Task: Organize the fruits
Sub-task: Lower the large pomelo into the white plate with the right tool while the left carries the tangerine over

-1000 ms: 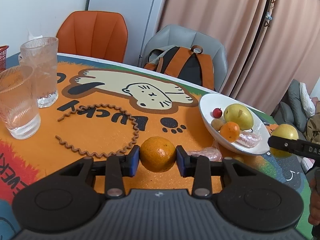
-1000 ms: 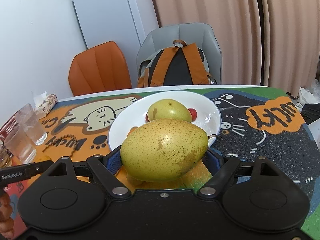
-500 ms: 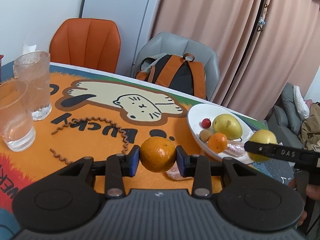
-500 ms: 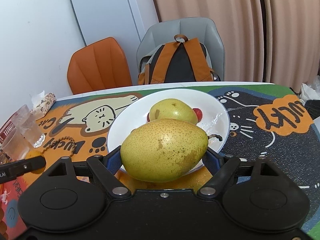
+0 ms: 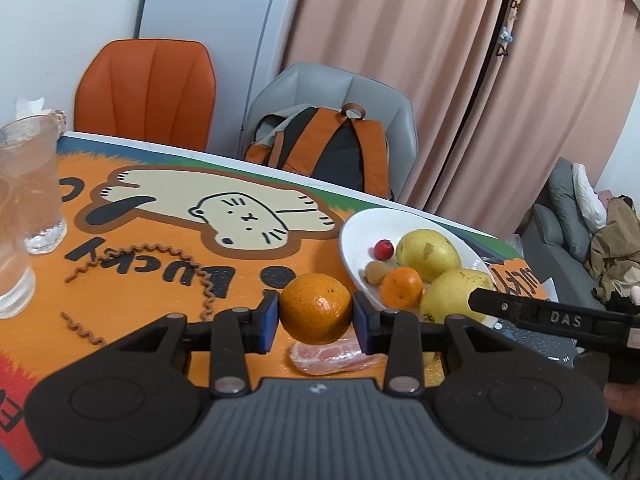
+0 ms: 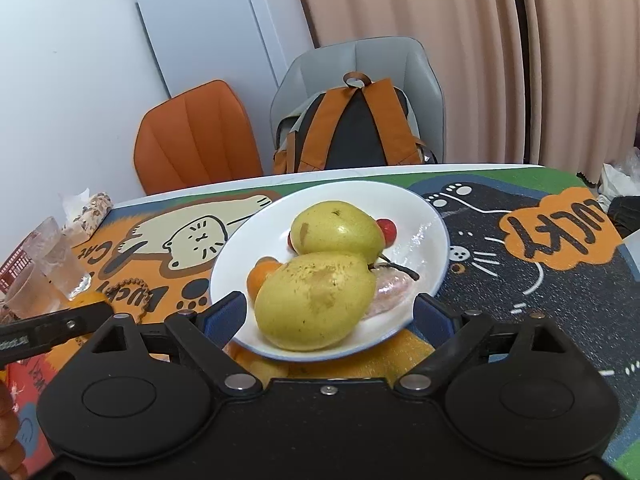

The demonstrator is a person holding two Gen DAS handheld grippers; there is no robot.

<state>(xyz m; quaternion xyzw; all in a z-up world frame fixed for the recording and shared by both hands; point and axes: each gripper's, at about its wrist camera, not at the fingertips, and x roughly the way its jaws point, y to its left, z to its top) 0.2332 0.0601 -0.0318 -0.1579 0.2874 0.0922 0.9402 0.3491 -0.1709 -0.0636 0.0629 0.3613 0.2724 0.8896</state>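
An orange chair [image 5: 146, 92] and a grey chair [image 5: 332, 96] stand behind the desk [image 5: 132, 300]; a backpack [image 5: 324, 148] sits on the grey one. Two glasses [image 5: 28, 184] stand near a wavy brown cord [image 5: 200, 276]. Pink curtains [image 5: 460, 60] hang behind.

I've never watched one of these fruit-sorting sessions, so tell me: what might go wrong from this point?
The pear just let go by the right gripper, whose fingers have just been opening, lies near the plate edge and might roll off. The orange pinched in the left gripper needs room, but the plate is already crowded, so setting it down could knock the small red fruit or the other pear.
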